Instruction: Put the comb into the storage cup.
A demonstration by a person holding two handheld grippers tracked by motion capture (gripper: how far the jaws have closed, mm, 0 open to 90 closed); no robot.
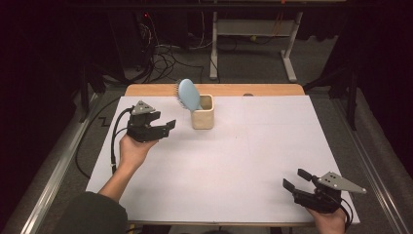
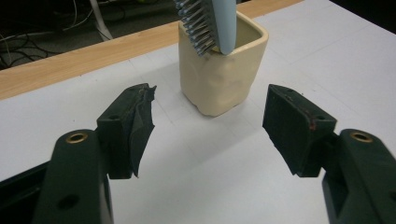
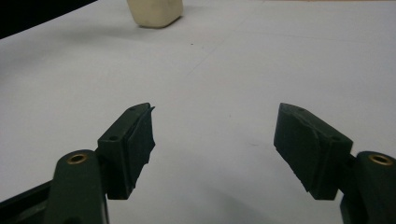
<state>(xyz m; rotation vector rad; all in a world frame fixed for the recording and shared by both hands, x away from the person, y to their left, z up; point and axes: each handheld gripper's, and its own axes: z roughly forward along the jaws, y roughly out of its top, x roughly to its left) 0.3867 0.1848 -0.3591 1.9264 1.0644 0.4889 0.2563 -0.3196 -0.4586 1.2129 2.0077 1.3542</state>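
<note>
Left gripper faces the cup with the hairbrush, jaws apart and empty

The cream cup (image 1: 202,112) stands at the far middle of the white table (image 1: 243,161), with the blue hairbrush (image 1: 188,95) standing in it, handle down, head up and leaning left, bristles facing left. The left gripper (image 1: 168,126) is just left of the cup and level with it, its jaws pointing right at it, open with nothing between them. The right gripper (image 1: 294,178) rests at the near right corner, well apart, jaws also wide and empty. The left hand is plainly nearer; the brush's long axis runs nearly upright, so a grasp would likely come from the side
</note>
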